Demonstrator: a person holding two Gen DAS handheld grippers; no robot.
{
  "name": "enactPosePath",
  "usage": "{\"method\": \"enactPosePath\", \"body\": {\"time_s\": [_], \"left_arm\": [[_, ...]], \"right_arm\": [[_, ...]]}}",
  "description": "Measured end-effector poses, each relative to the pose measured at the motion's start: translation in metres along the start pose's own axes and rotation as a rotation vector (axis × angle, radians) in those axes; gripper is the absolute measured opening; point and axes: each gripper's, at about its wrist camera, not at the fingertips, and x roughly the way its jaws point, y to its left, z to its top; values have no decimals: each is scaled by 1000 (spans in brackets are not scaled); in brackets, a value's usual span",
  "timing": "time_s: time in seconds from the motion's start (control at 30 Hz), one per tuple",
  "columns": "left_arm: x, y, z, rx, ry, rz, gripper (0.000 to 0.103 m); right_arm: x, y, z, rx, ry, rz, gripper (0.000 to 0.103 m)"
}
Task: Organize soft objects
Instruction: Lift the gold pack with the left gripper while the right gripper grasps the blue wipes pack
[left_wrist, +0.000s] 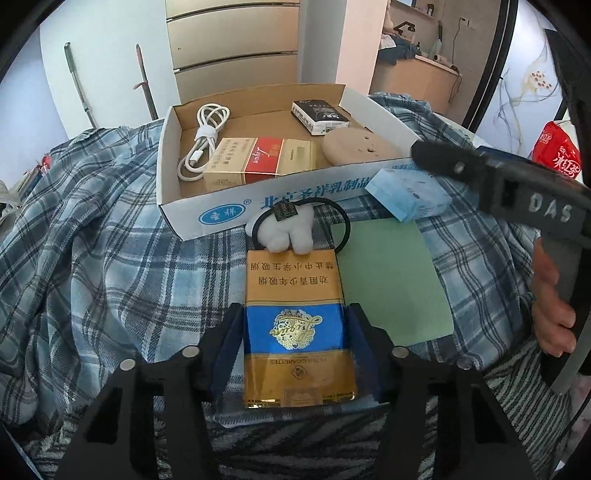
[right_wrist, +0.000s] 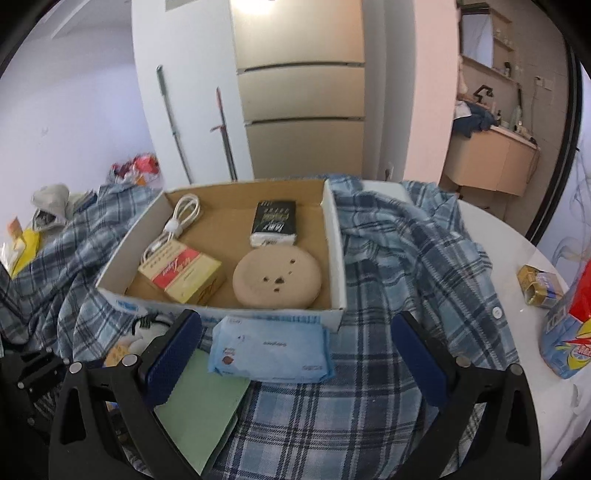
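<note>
Left tool (left_wrist: 295, 325) closed down on a gold-and-blue foil cigarette pack (left_wrist: 295, 325), pads against both long sides, gripped low, likely so it lifts level toward the open white cardboard box (left_wrist: 207, 218) lying on the blue plaid cloth (left_wrist: 110, 240) near the far edge of the table. Right tool (right_wrist: 295, 354) spread wide, holding nothing, hovering over a pale blue soft tissue packet (right_wrist: 269, 350) just beside the box's near wall, seemingly lined up to take it. White plush hair tie (left_wrist: 284, 229) touching the pack's far end; green paper sheet (left_wrist: 388, 280) beside it
</note>
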Motion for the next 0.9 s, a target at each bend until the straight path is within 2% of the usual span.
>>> {"method": "enactPosePath", "body": {"time_s": [0.3,0.47,0.57,0.7,0.8,0.9], "left_arm": [[-30,-3,-2,8,-130,28,54],[-57,-2,-3,-10,-301,58,54],[-69,-2,-5,-3,-367,57,54],[-73,-6,-5,12,-390,60,54],[-76,-2,-4,-13,-415,62,54],[-78,4,-4,-43,-434,63,54]], "right_arm": [[21,0,-2,6,106,44,102],[26,3,-4,-6,136,62,102],[28,5,-5,-19,145,57,102],[33,9,-6,-36,174,57,94],[38,12,-6,-43,196,56,83],[36,11,-7,-46,188,53,78]]}}
